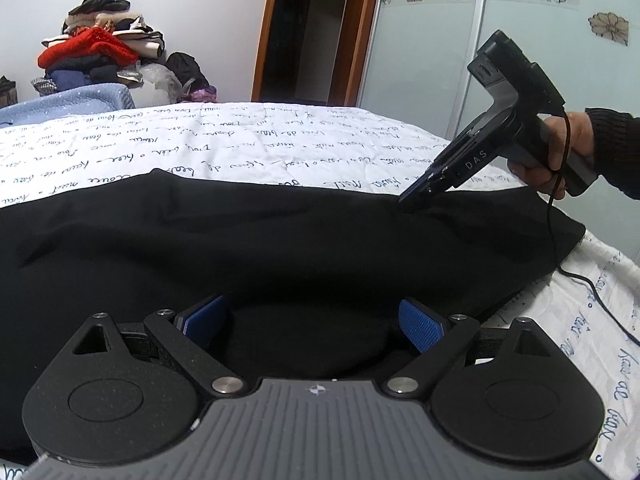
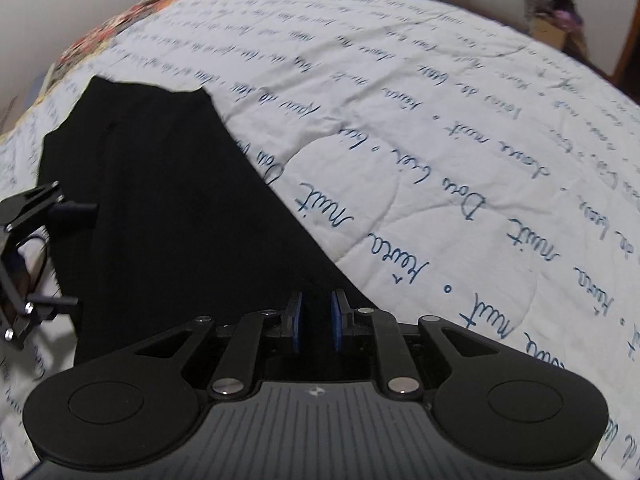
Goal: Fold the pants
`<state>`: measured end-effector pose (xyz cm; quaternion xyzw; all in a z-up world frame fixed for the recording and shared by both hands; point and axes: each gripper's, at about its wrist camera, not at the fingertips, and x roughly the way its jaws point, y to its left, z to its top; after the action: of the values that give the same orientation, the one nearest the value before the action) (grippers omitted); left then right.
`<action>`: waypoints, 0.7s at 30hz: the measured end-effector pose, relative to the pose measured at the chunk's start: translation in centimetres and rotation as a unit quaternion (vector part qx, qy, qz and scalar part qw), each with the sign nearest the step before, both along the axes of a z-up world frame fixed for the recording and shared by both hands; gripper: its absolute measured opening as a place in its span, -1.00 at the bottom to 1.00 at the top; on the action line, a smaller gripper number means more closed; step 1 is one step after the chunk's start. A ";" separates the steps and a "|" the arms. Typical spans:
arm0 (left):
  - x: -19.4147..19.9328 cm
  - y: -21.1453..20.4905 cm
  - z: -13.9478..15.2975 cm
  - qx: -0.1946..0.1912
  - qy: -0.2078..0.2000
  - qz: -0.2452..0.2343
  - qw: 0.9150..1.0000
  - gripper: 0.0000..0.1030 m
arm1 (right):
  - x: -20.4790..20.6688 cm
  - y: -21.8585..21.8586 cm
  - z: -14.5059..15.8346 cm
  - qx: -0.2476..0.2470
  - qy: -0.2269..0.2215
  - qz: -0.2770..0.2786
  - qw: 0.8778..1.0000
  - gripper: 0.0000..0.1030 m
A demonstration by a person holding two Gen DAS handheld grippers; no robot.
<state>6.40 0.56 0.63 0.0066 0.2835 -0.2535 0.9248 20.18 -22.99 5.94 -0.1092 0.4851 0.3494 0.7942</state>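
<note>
Black pants (image 1: 240, 248) lie spread across the bed's white quilt with blue handwriting (image 1: 240, 140). My left gripper (image 1: 312, 320) stands wide open just above the near part of the cloth, and its blue pads (image 1: 422, 324) grip nothing. At the right a hand (image 1: 560, 152) holds my right gripper (image 1: 404, 198) tilted down, its tip pinching the pants' far edge, where the cloth puckers. In the right wrist view the right gripper (image 2: 316, 320) has its pads nearly together with black cloth (image 2: 180, 200) between them. The left gripper (image 2: 84, 254) shows at the left edge.
A heap of clothes (image 1: 96, 48) and a blue basket (image 1: 80, 98) stand beyond the bed at the back left. A dark doorway (image 1: 304, 32) and a frosted wardrobe door with flowers (image 1: 520, 40) are behind. A black cable (image 1: 592, 284) trails over the quilt at the right.
</note>
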 end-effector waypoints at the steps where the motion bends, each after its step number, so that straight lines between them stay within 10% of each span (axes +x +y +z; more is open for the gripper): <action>1: 0.0 0.1 0.0 -0.002 0.001 0.000 1.000 0.84 | 0.3 -0.2 -0.1 0.006 0.009 0.008 1.000 -0.71; 3: 0.1 0.2 0.0 -0.007 0.002 0.000 1.000 0.84 | 1.1 -0.9 -0.1 0.025 0.030 0.017 0.999 -0.64; 8: 0.0 0.3 0.0 -0.013 0.004 0.000 1.000 0.84 | 2.8 -1.8 0.0 0.092 0.075 0.039 0.992 0.38; 21: 0.1 0.7 0.0 -0.028 0.010 0.003 1.000 0.84 | 5.2 2.8 0.7 0.205 0.060 0.084 0.973 0.41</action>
<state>6.53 1.27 0.67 -0.0223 0.2856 -0.2589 0.9224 25.33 -20.19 6.65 0.0367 0.4392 0.5132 0.7365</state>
